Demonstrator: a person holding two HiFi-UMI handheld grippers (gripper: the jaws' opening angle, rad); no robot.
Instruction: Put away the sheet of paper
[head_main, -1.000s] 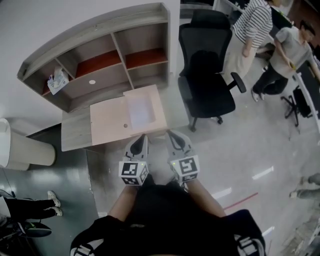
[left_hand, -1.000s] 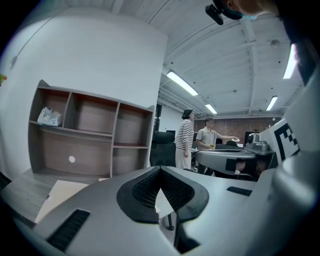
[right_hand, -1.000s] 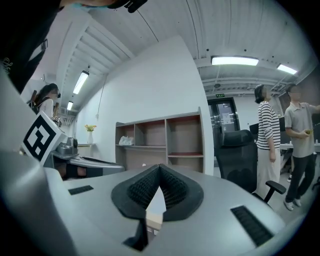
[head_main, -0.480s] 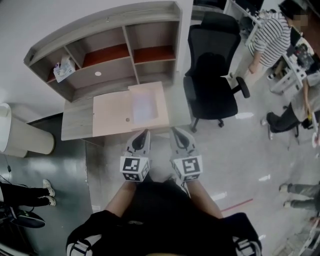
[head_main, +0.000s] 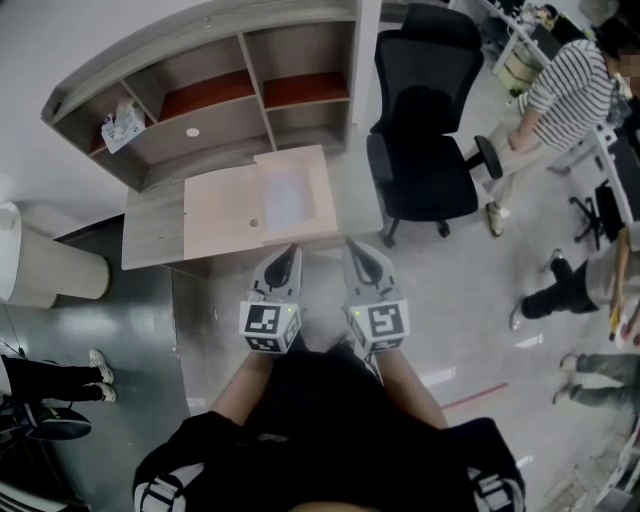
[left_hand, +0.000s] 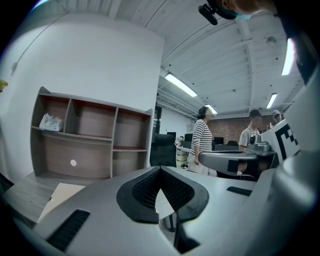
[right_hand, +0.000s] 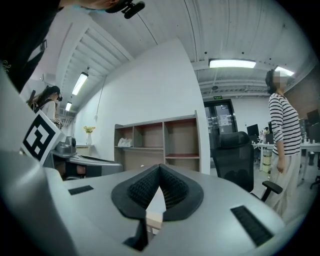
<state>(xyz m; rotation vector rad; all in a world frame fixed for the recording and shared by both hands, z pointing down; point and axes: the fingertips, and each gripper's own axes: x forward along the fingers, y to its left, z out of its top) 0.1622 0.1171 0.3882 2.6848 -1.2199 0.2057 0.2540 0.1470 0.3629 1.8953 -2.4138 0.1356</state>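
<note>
A pale sheet of paper (head_main: 287, 200) lies on the right half of an open pinkish folder (head_main: 222, 220) on the grey desk (head_main: 150, 235). My left gripper (head_main: 288, 254) and right gripper (head_main: 358, 250) are held side by side close to my body, tips just short of the desk's front edge below the paper. Neither touches the paper or folder. In the left gripper view the left gripper's (left_hand: 160, 169) pads meet at the tip with nothing between them. The right gripper (right_hand: 159, 168) shows the same in the right gripper view.
A wooden shelf unit (head_main: 230, 90) stands at the back of the desk, with a white packet (head_main: 117, 128) in its left compartment. A black office chair (head_main: 425, 150) sits right of the desk. A person in a striped shirt (head_main: 570, 95) stands far right. A pale bin (head_main: 40, 268) is at left.
Both grippers stay shut in about the same place before the desk. The people at the right have shifted about, and my head view has moved slightly.
</note>
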